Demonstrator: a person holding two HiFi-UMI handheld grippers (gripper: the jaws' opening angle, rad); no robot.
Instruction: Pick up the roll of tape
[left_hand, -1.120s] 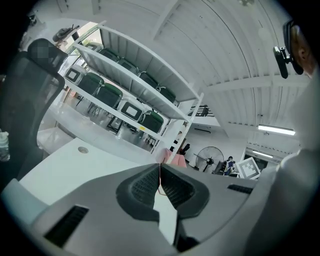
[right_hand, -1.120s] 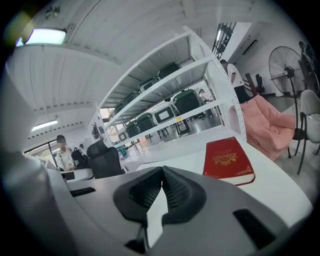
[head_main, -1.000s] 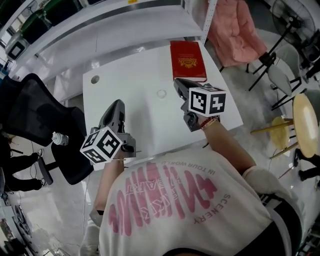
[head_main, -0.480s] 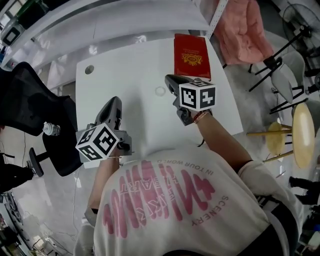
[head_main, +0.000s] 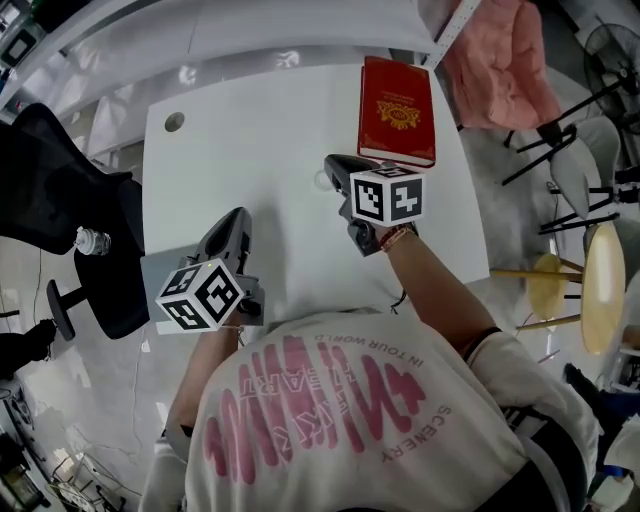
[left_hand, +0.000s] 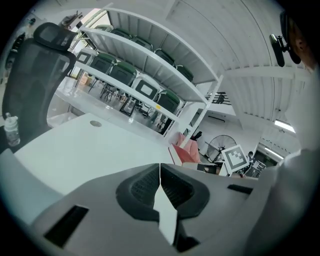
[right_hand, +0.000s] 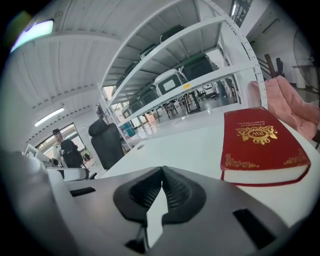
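Red book (right_hand: 262, 145) dominates the right gripper view; roll of tape (head_main: 321, 181) appears only in head view. Left gripper (left_hand: 160, 169) and right gripper (head_main: 332, 164): jaws clenched, empty.

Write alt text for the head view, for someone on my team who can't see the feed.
Seen from above, a person holds a gripper in each hand over a white table. The right gripper has its tip just beside a small clear roll of tape, and the left gripper is nearer the front edge. A red book lies at the table's far right.
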